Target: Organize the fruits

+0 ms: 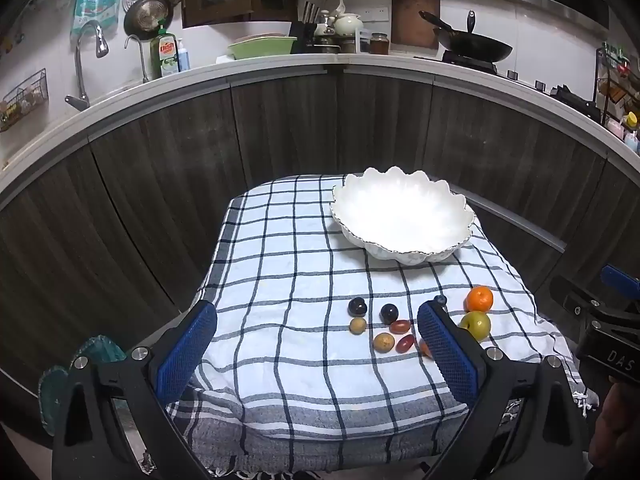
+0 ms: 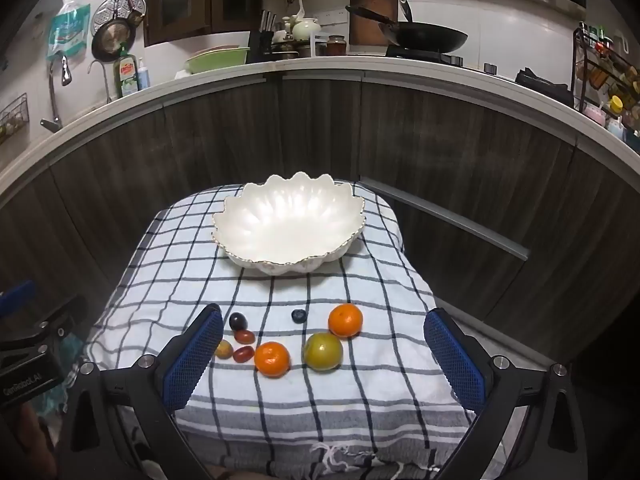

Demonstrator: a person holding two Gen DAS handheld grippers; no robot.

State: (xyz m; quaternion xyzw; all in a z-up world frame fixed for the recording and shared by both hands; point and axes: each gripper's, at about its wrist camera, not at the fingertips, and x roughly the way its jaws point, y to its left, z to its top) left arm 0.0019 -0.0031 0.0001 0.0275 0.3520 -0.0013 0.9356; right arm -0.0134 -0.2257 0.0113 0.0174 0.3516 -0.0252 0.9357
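A white scalloped bowl (image 1: pixel 402 216) (image 2: pixel 288 226) sits with nothing in it at the far end of a checked cloth (image 1: pixel 288 280) (image 2: pixel 360 384). Fruit lies loose nearer me: two oranges (image 2: pixel 345 320) (image 2: pixel 272 359), a green plum (image 2: pixel 323 351) (image 1: pixel 475 325), a blueberry (image 2: pixel 298 315), two dark plums (image 1: pixel 357 306) (image 1: pixel 389 313), small red tomatoes (image 1: pixel 400 326) (image 2: pixel 244 354) and small yellow fruits (image 1: pixel 357 325) (image 1: pixel 383 342). My left gripper (image 1: pixel 316 344) hovers open short of the fruit. My right gripper (image 2: pixel 324 354) is open too, with an orange and the green plum seen between its fingers, apart from both pads.
The cloth covers a small table in front of dark wooden cabinet doors (image 1: pixel 280 128). A white counter (image 1: pixel 360 60) behind carries a sink tap (image 1: pixel 86 52), a green basin (image 1: pixel 262 47) and a black wok (image 1: pixel 472 46). A teal object (image 1: pixel 96 354) lies low on the left.
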